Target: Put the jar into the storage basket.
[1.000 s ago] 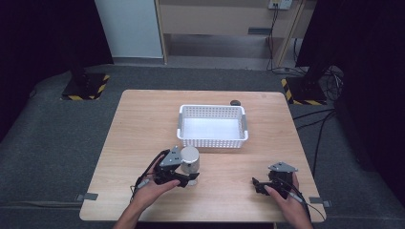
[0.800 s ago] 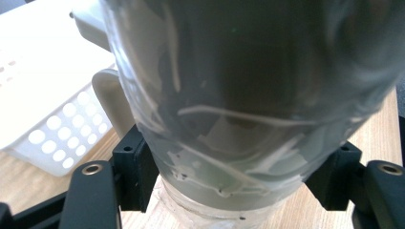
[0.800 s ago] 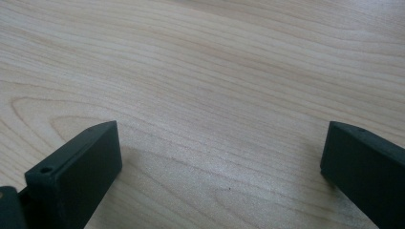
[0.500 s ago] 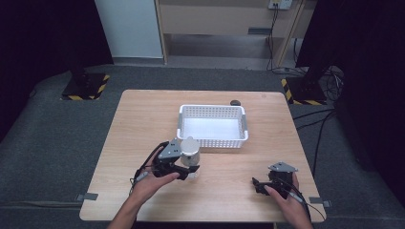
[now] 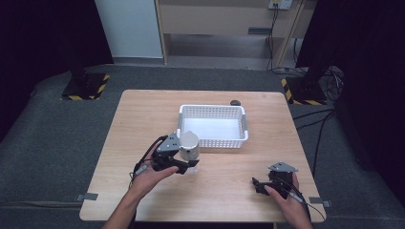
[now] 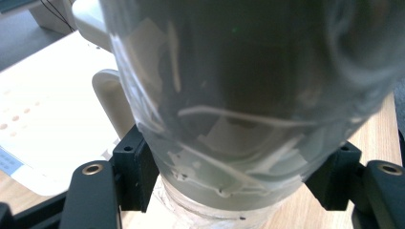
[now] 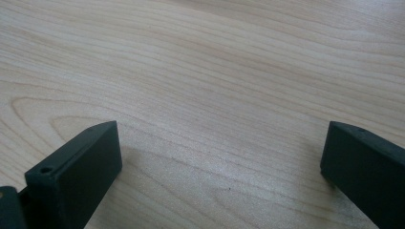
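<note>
left tool (image 5: 187, 163) clamped on a grey jar (image 5: 189, 145), held up just by the white basket (image 5: 243, 125) | right tool (image 5: 261, 185) jaws apart, empty, low over the counter (image 5: 143, 119) | step: carrying jar | next: lift over the rim, let go inside

Overhead view forward-down; gripper views close, sharing table (image 5: 143, 119).

A lab-like recording bay — black curtains (image 5: 43, 43); hazard-taped stand bases (image 5: 85, 86); lone wooden table (image 5: 143, 114)
</note>
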Demonstrator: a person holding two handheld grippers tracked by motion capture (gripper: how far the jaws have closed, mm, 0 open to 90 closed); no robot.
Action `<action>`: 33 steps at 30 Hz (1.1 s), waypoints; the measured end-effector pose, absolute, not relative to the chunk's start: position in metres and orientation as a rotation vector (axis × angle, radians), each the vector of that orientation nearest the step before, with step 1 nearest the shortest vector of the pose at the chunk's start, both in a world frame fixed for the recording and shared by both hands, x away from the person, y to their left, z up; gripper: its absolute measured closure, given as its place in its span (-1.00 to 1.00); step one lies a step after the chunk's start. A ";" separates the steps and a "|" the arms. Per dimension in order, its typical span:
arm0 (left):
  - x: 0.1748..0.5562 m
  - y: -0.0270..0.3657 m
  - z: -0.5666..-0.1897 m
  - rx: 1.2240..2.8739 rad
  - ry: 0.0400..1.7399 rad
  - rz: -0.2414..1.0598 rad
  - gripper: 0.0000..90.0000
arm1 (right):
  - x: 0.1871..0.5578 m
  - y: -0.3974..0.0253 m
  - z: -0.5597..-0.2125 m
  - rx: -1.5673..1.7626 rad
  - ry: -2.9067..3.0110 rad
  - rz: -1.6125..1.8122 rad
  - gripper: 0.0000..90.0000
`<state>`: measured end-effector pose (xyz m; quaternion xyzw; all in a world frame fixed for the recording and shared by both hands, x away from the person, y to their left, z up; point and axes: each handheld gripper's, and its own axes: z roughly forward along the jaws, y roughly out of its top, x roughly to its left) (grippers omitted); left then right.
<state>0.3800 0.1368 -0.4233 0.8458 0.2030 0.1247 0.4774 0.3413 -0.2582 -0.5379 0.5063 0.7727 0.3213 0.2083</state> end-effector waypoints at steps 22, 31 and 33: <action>0.434 0.126 -0.382 2.094 0.470 0.364 -0.34 | 0.341 -0.258 -0.538 1.409 2.150 0.894 -0.99; 0.454 0.114 -0.370 2.090 0.460 0.379 -0.34 | 0.341 -0.258 -0.538 1.412 2.149 0.896 -0.99; 0.459 0.111 -0.368 2.090 0.461 0.384 -0.34 | 0.341 -0.258 -0.538 1.412 2.149 0.896 -0.99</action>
